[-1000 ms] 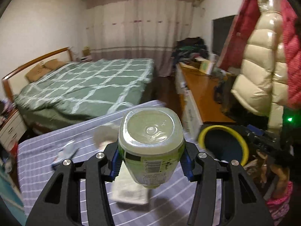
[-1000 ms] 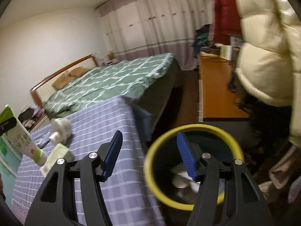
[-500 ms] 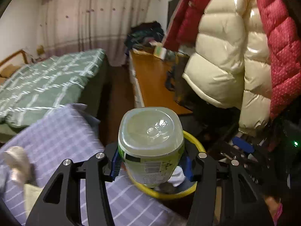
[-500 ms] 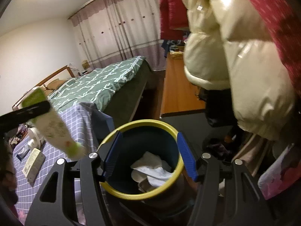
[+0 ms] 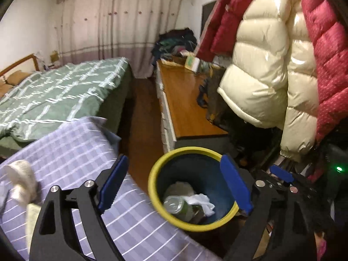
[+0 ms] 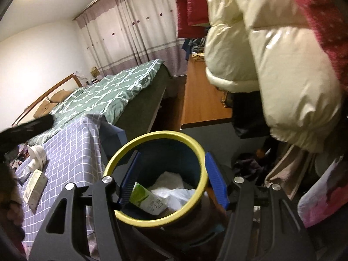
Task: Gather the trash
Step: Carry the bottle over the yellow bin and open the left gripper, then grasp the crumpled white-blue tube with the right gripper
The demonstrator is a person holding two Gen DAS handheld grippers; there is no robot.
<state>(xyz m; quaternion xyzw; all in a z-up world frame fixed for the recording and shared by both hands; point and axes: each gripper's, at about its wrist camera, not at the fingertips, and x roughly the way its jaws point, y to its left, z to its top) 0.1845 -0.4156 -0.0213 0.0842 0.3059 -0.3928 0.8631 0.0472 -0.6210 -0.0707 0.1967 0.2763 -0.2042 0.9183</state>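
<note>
My jaws stand wide apart on both sides, gripping nothing: the left gripper (image 5: 174, 187) hangs over the near edge of the bin, and the right gripper (image 6: 173, 179) frames its mouth from the other side, I judge to keep both clear of the opening. Under me the worktop (image 5: 71, 152) wears a soft lilac checked cloth, so the bin sits just off its corner where trash can be dropped straight in. The bin (image 5: 224, 156) is a round dark tub with a smooth yellow rim. Inside it lies the green bottle (image 5: 176, 204), a glossy plastic thing on its side against crumpled white tissue (image 5: 201, 201). On the cloth a flat paper box (image 6: 34, 184) and a fuzzy white wad (image 5: 20, 178) wait, likely the next pickups.
</note>
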